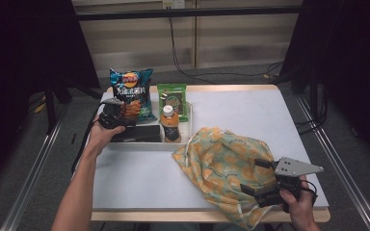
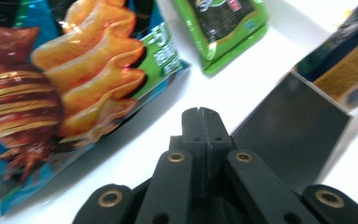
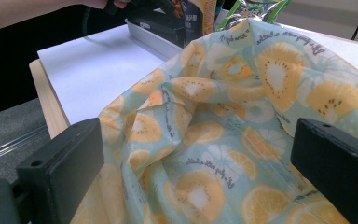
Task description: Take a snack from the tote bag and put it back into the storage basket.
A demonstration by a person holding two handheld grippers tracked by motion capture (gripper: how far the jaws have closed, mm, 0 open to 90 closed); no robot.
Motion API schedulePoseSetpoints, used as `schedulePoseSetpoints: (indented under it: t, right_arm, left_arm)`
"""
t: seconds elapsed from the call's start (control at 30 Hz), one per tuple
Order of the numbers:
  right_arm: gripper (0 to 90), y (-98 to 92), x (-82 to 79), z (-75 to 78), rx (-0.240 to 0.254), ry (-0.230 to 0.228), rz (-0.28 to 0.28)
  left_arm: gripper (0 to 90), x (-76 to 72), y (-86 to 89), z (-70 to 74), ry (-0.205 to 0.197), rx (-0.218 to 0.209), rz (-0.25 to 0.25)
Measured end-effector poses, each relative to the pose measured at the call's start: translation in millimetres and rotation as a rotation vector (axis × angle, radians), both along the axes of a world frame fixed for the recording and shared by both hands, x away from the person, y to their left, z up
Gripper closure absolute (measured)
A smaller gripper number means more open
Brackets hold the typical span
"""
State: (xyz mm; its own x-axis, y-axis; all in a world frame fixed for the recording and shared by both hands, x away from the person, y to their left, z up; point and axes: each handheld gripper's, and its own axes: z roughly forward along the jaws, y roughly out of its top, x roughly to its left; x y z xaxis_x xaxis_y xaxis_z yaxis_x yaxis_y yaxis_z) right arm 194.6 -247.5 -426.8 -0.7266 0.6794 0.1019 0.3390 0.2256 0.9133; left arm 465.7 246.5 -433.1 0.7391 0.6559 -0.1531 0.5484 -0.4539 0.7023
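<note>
A white tray at the back left holds a blue chips bag, a green snack pack, a bottle with a white cap and a black box. My left gripper hangs over the tray's left part. In the left gripper view its jaws are shut with nothing between them, above bare tray floor, with the chips bag on one side and the black box on the other. My right gripper stands wide open at the front right, and a fold of the orange-print cloth bag lies between its jaws.
The cloth bag sprawls over the table's front right and hangs past the front edge. Bare white tabletop lies in front of the tray, and more at the back right. Dark frame posts and cables stand beyond the table.
</note>
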Motion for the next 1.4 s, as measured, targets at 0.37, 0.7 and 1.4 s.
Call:
schedulePoseSetpoints:
  t: [0.37, 0.7, 1.4]
  right_arm:
    - [2.2, 1.0, 0.0, 1.0, -0.004, -0.006, -0.001]
    - [1.8, -2.2, 1.9, 1.1, 0.003, -0.008, -0.018]
    - [1.5, -13.5, 1.3, 9.3, 0.031, -0.026, -0.074]
  left_arm:
    - [84.2, -4.7, 7.1, -0.8, 0.002, -0.018, 0.010]
    - [51.4, -15.9, 17.6, 8.8, -0.063, -0.047, 0.100]
    - [3.2, -75.4, 49.8, 44.6, -0.223, -0.093, 0.164]
